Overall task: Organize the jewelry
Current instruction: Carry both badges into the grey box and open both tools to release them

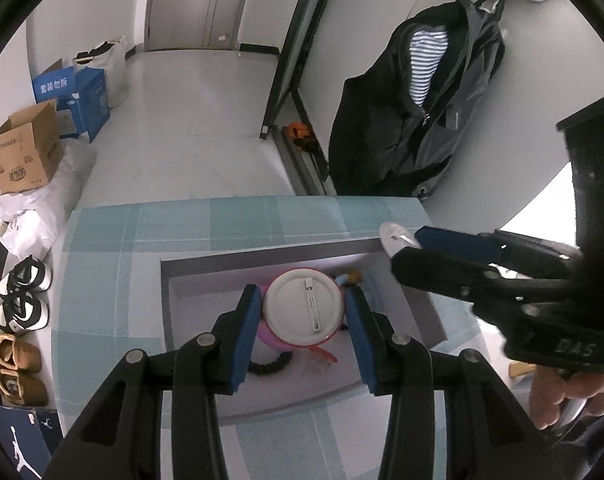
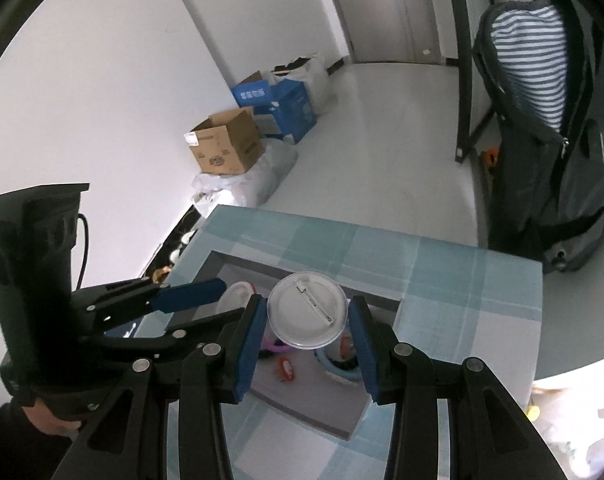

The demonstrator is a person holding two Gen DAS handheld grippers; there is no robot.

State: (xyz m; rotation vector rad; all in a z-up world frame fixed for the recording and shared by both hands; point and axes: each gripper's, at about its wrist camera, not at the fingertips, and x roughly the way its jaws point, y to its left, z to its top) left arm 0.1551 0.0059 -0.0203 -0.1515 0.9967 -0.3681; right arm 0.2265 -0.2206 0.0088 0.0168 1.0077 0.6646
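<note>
Here each claw [image 1: 304,316] [image 2: 307,320] grips a round pin badge [image 1: 304,307] [image 2: 308,311] edgewise.

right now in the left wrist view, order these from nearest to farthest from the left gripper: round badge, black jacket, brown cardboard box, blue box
1. round badge, held between the left gripper fingers, over the grey tray.
2. black jacket, hanging up right, past the table's far edge.
3. brown cardboard box, on the floor, far left.
4. blue box, behind the brown one.
</note>
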